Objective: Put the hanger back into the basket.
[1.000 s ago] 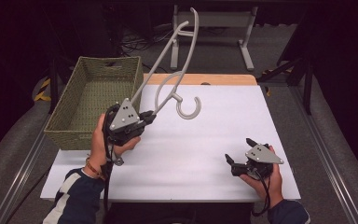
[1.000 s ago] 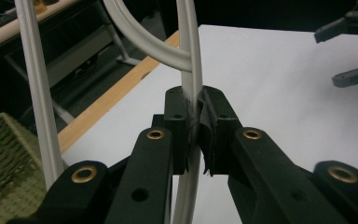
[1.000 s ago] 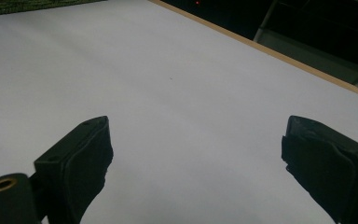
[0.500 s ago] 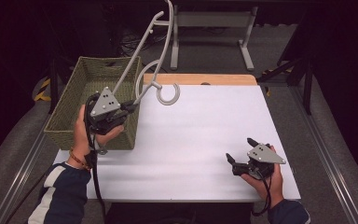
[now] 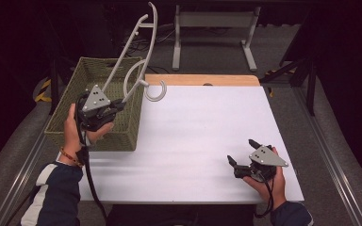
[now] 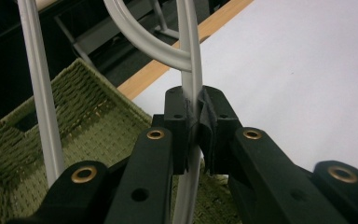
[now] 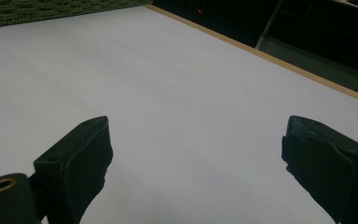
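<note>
Left gripper [image 6: 193, 128] fingers [image 6: 177, 114] clamped on grey hanger [image 5: 122, 70] rod, green basket [image 5: 66, 129] beneath. Right gripper [image 7: 196, 163] fingers [image 7: 84, 154] spread wide, holding nothing, white table [image 5: 207, 127] between.

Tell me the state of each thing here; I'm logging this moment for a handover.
Left gripper: shut on the hanger, raised above the basket.
Hanger: lifted, tilted, hook end over the table's edge.
Basket: upright, open-topped, at the table's left.
Right gripper: open, holding nothing, low over the white table.
</note>
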The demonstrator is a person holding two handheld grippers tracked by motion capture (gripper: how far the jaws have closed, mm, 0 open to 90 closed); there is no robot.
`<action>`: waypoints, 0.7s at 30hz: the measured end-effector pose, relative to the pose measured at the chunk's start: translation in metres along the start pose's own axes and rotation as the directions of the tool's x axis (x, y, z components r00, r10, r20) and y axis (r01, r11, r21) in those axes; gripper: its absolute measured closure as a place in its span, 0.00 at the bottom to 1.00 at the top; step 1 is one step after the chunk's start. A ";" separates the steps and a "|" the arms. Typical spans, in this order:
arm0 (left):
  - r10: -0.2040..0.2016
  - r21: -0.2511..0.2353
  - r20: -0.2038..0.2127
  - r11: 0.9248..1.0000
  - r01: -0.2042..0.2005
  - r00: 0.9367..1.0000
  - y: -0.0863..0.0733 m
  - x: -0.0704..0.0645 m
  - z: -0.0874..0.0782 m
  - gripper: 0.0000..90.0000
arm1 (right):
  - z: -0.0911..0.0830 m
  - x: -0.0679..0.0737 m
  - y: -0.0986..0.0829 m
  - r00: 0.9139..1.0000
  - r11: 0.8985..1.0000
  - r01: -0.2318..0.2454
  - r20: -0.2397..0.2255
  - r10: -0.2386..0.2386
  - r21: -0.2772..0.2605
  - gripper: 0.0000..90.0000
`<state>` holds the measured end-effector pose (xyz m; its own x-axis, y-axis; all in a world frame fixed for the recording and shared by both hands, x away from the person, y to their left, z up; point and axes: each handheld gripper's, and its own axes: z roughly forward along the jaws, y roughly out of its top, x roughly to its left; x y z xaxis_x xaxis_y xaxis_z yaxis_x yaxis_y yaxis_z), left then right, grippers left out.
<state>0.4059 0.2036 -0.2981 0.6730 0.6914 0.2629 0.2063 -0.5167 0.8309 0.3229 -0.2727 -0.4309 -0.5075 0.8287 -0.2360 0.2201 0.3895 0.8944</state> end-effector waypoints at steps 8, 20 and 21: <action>-0.019 0.037 -0.023 0.999 0.020 1.000 -0.012 0.015 0.005 0.91 | 0.001 0.001 0.000 1.000 1.000 0.006 0.003 -0.006 0.009 0.10; -0.044 0.082 -0.045 0.995 0.048 0.998 -0.034 0.039 0.009 0.91 | 0.003 0.002 -0.001 1.000 1.000 0.014 0.005 -0.014 0.026 0.10; -0.044 0.101 -0.048 0.994 0.049 0.998 -0.037 0.042 0.011 0.91 | 0.003 0.002 -0.001 1.000 1.000 0.012 0.006 -0.012 0.028 0.10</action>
<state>0.4345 0.2465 -0.3231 0.6285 0.7369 0.2490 0.3095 -0.5305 0.7891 0.3244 -0.2706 -0.4338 -0.5053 0.8262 -0.2492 0.2375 0.4107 0.8803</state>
